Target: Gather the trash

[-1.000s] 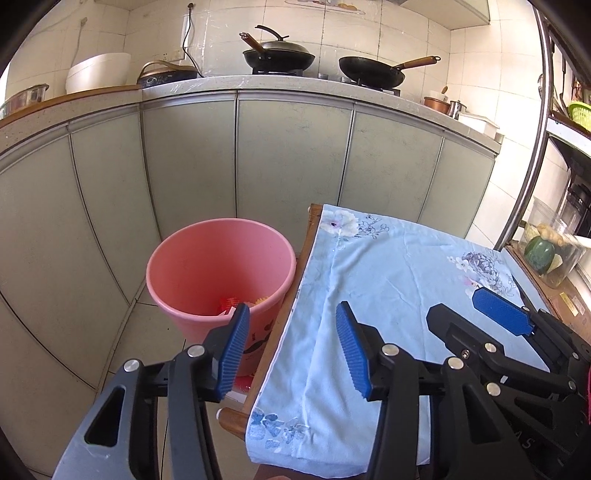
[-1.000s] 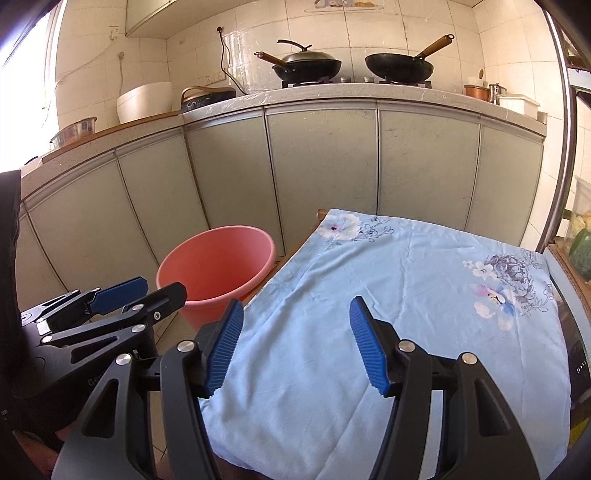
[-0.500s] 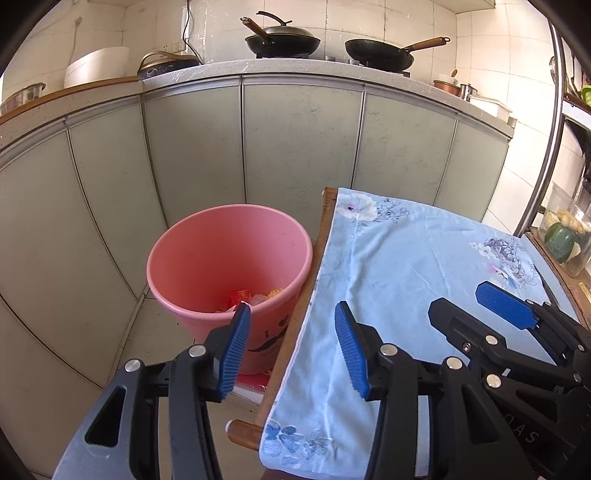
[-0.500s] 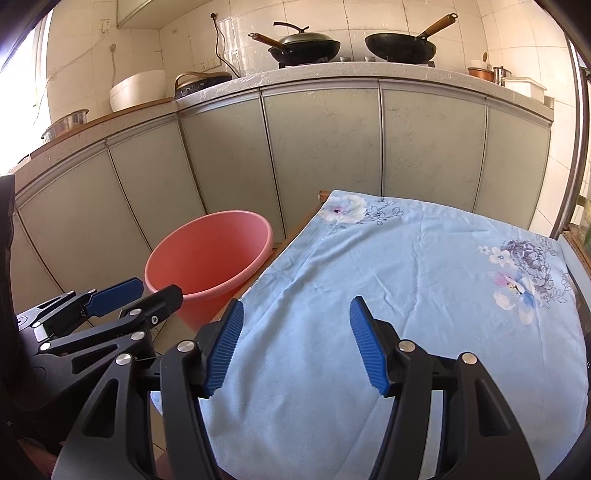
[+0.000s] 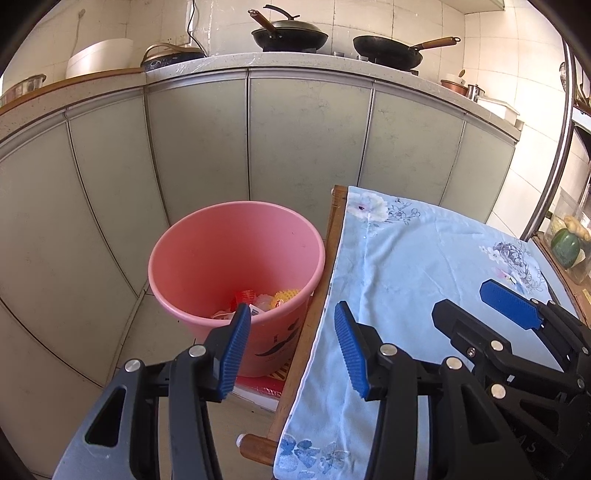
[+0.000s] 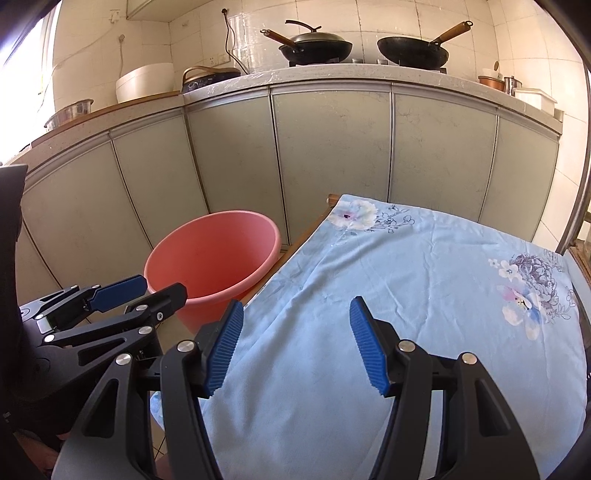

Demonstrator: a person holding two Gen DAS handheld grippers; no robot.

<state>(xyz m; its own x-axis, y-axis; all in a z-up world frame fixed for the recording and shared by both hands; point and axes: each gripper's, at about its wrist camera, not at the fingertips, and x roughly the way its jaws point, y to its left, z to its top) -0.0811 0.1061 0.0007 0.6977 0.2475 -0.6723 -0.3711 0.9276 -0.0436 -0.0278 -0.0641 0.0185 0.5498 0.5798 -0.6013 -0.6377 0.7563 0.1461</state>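
Grippers first: the left gripper (image 5: 290, 347) hangs with its jaws apart and nothing between them, above the left edge of the table (image 5: 312, 332), while the right gripper (image 6: 295, 343) is likewise spread and empty over the blue floral cloth (image 6: 424, 295) that covers the tabletop. Just beside that left edge, on the floor, stands the pink bucket (image 5: 207, 258); the trash (image 5: 258, 301) lies at its bottom. Grey cabinets (image 5: 306, 144) rise behind, with two woks (image 5: 290, 35) on the counter above.

Left claw (image 5: 288, 347) and right claw (image 6: 295, 343) gape, empty.
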